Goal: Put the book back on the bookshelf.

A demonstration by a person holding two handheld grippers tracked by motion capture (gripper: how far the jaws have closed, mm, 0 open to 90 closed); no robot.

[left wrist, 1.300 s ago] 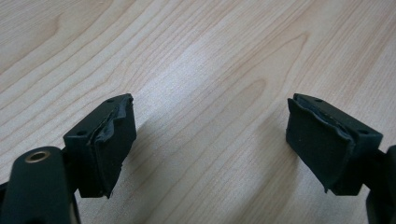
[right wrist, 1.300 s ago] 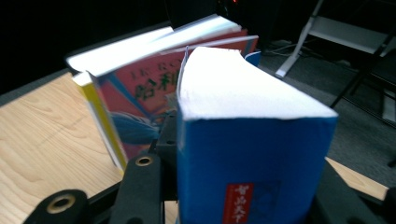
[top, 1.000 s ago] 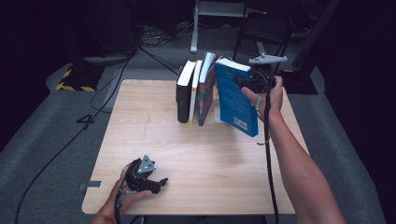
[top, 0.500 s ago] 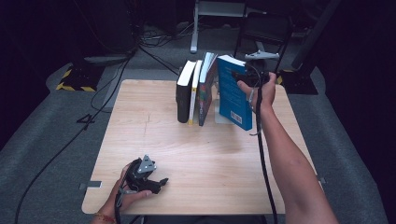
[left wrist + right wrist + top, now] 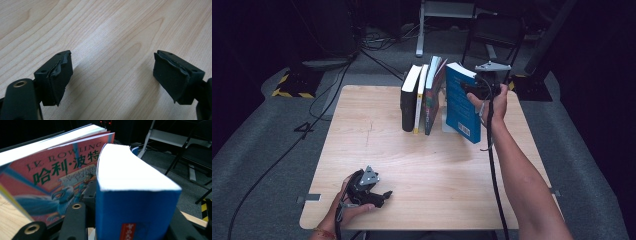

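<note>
**At the desk's far edge: blue book held just right of the row**

Right hand-held gripper (image 5: 476, 89) clamps the blue book (image 5: 460, 102) upright, spine vertical, a small gap right of the standing books (image 5: 422, 95). Left hand-held gripper (image 5: 382, 195) rests open, empty, well away at the desk's (image 5: 432, 165) near edge.

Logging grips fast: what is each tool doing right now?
Left tool: open, holding nothing, low over the table.
Right tool: closed on the blue book.
</note>
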